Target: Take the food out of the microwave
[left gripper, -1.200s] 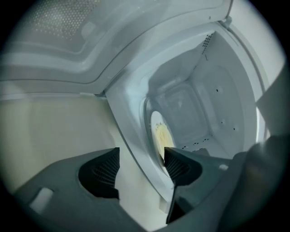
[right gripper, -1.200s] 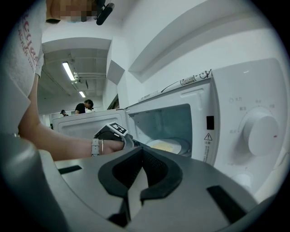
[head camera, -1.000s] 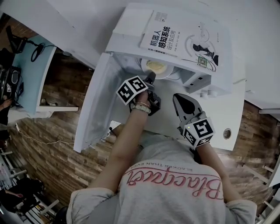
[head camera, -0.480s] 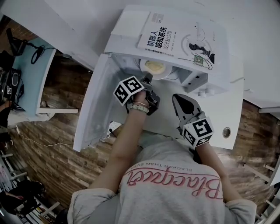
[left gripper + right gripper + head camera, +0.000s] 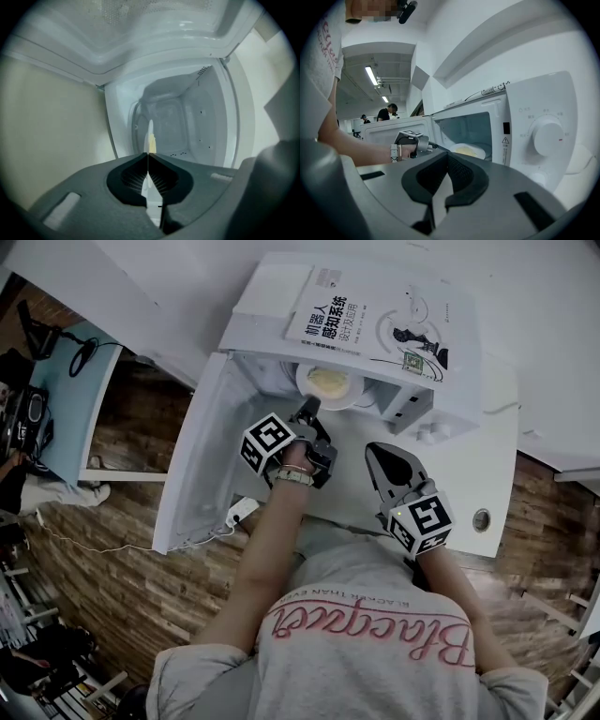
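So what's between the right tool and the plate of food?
Only bare white table lies between the right tool and the plate, seen in the head view. The left tool grips the plate's rim off to the side.

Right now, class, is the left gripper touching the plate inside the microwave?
Touching. The left gripper view shows the left gripper with jaws just closed on the plate, its thin white rim pinched between them.

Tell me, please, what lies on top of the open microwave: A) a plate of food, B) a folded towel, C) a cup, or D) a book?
D: a book lies flat on the microwave, while the plate sits inside it.
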`<state>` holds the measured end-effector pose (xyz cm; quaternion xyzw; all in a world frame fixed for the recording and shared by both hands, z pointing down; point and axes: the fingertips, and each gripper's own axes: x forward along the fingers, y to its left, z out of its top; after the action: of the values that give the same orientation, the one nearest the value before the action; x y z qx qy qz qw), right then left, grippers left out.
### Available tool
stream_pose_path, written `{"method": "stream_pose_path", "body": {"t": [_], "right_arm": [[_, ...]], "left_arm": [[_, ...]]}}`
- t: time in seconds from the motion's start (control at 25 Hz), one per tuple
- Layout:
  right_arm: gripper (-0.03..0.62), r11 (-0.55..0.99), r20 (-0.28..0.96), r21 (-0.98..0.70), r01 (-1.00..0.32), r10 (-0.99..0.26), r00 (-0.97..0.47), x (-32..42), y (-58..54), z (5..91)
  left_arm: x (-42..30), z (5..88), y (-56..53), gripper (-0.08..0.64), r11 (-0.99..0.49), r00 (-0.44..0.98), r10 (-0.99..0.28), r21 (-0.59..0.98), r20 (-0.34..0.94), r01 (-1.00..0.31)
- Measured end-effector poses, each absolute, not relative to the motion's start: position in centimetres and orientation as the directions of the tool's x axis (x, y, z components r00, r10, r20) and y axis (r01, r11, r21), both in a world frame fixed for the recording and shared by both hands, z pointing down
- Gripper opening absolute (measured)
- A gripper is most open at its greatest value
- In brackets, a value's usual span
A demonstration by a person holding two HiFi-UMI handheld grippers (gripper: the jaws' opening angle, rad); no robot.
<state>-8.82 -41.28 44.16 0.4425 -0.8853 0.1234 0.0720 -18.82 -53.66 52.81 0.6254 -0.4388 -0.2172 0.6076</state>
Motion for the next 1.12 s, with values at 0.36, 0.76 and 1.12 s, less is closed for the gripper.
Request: {"method": "stream_pose_path", "body": {"t": [0.36, 0.76, 1.12], "right_arm": [[0.009, 0.595, 0.216, -0.144, -0.790, -0.761, -0.612, -7.0, -39.6, 43.1], [0.009, 0.610, 0.186, -0.073, -0.789, -0.769, -0.612, -6.1, -36.8, 40.9], [0.009, 0.632, 0.162, -0.055, -0.773, -0.758, -0.631, -6.6, -34.7, 39.4]], "left_arm": [[-18.2, 51.1, -50.7, 0.011, 0.082, 0.488, -0.848, 0.961, 0.207, -0.265], [-17.3, 49.1, -45.2, 0.011, 0.080, 0.470, -0.862, 0.968, 0.188, -0.239], [-17.4, 47.6, -39.3, 0.011, 0.098, 0.462, -0.868, 0.975, 0.183, -0.202]]}}
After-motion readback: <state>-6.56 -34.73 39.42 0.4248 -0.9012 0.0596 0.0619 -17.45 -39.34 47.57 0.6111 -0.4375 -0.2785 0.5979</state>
